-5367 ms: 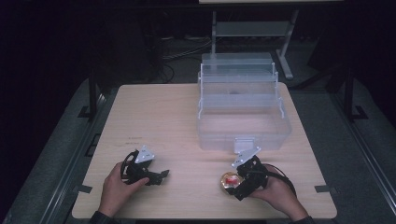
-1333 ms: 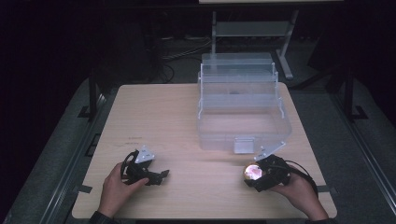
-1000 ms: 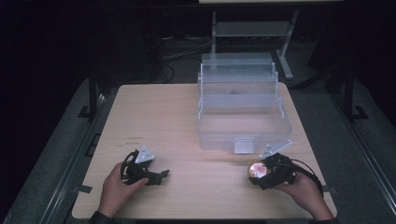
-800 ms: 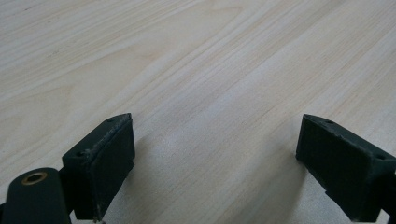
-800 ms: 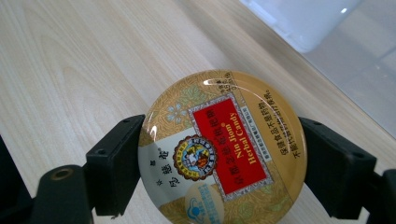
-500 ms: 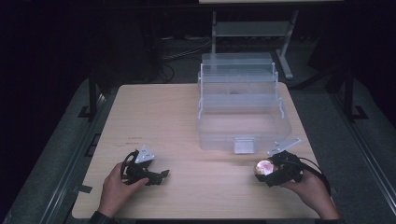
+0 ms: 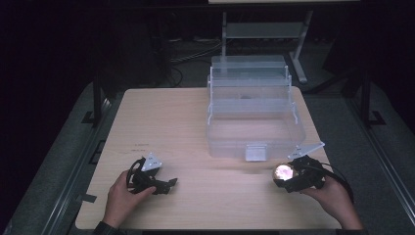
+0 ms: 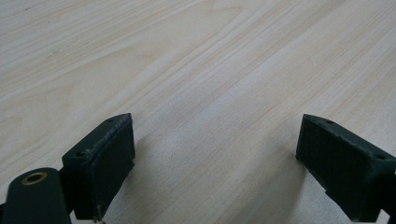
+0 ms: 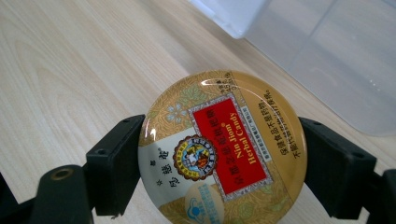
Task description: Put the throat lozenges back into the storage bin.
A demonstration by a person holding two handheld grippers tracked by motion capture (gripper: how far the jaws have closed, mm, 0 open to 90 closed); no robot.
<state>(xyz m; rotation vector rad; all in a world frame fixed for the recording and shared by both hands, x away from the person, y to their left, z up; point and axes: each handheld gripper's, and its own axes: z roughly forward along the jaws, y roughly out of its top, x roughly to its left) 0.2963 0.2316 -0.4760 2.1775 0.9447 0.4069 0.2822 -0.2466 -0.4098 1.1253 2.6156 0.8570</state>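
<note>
Round gold candy tin (image 9: 223, 150), lid up, beside clear box (image 9: 327, 56).

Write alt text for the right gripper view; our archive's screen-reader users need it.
A round gold candy tin with a red label is clamped between the right gripper's two black jaws, just above a pale wooden table. A clear plastic box stands at the upper right.

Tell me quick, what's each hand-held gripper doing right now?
Left hand-held gripper: open, nothing between its jaws.
Right hand-held gripper: closed on a round candy tin.
</note>
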